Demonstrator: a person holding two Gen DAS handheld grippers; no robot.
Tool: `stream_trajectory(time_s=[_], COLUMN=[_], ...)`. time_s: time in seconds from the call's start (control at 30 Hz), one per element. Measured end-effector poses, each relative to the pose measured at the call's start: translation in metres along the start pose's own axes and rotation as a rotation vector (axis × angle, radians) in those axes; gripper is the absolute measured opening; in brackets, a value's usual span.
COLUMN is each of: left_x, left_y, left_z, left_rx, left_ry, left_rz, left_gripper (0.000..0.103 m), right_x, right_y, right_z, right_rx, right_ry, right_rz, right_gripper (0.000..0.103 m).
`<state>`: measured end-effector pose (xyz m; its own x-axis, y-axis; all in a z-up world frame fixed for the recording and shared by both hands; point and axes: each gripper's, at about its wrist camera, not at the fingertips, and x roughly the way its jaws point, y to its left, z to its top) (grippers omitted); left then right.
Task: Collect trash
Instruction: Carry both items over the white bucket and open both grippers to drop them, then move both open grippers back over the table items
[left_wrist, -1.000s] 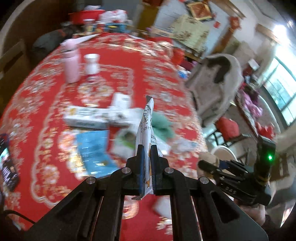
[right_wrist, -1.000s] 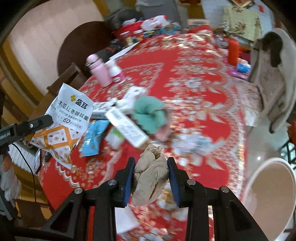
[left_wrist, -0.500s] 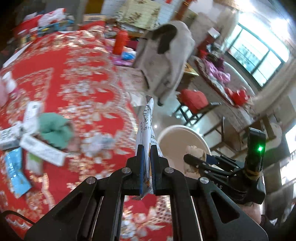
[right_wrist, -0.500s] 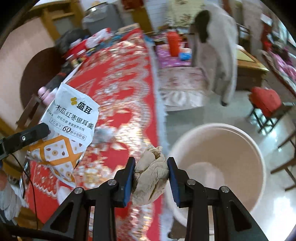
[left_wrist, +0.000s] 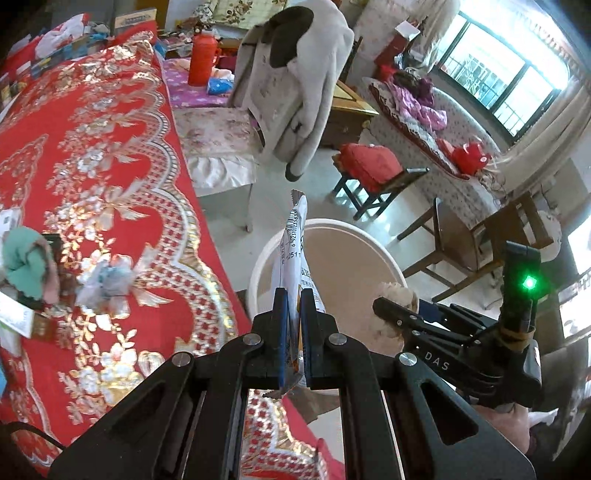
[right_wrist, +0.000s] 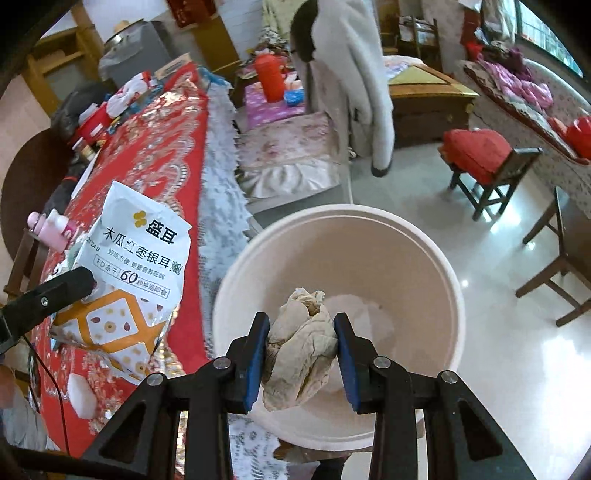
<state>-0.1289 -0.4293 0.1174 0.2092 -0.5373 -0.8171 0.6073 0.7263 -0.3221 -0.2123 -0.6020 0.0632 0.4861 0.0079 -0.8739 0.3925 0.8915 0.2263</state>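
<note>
My right gripper (right_wrist: 300, 345) held a crumpled brown paper wad (right_wrist: 300, 354) tight between its jaws, directly over the open mouth of the pale bin (right_wrist: 448, 280). My left gripper (left_wrist: 291, 328) had its jaws pinched nearly flat on a white snack packet (left_wrist: 295, 251), which hung over the bin's rim on the side nearest the red tablecloth (left_wrist: 92, 166).
</note>
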Motion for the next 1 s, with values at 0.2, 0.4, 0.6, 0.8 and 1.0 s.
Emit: stream_trajectory(time_s=[0.2,0.4,0.6,0.8,1.0], left_x=[0.018,0.031,0.022,0.011,-0.006], left_y=[-0.007,-0.002,0.002,0.015,0.033], left_z=[-0.001,-0.003,-0.004,-0.005,-0.009], left_rx=[-0.017,-0.057,-0.073,-0.09,-0.101], left_ry=[0.014,0.044,0.032,0.009,-0.029], left_rz=[-0.013,-0.04,-0.022,0.028,0.084], left_gripper=[0.006,0.031,0.031,0.031,0.031], right_x=[0.005,0.005,0.004,0.004,-0.002], right_y=[-0.016,-0.025,-0.021,-0.004,0.02], right_z=[0.001,0.001,0.003,0.005,0.01], right_rx=[0.032,0.047,0.026,-0.017,-0.062], right_ry=[0.022,0.021,0.025,0.02,-0.006], right_rz=[-0.011,-0.013,-0.014,-0.014,-0.005], right_gripper=[0.052,0.065,0.066,0.066,0.066])
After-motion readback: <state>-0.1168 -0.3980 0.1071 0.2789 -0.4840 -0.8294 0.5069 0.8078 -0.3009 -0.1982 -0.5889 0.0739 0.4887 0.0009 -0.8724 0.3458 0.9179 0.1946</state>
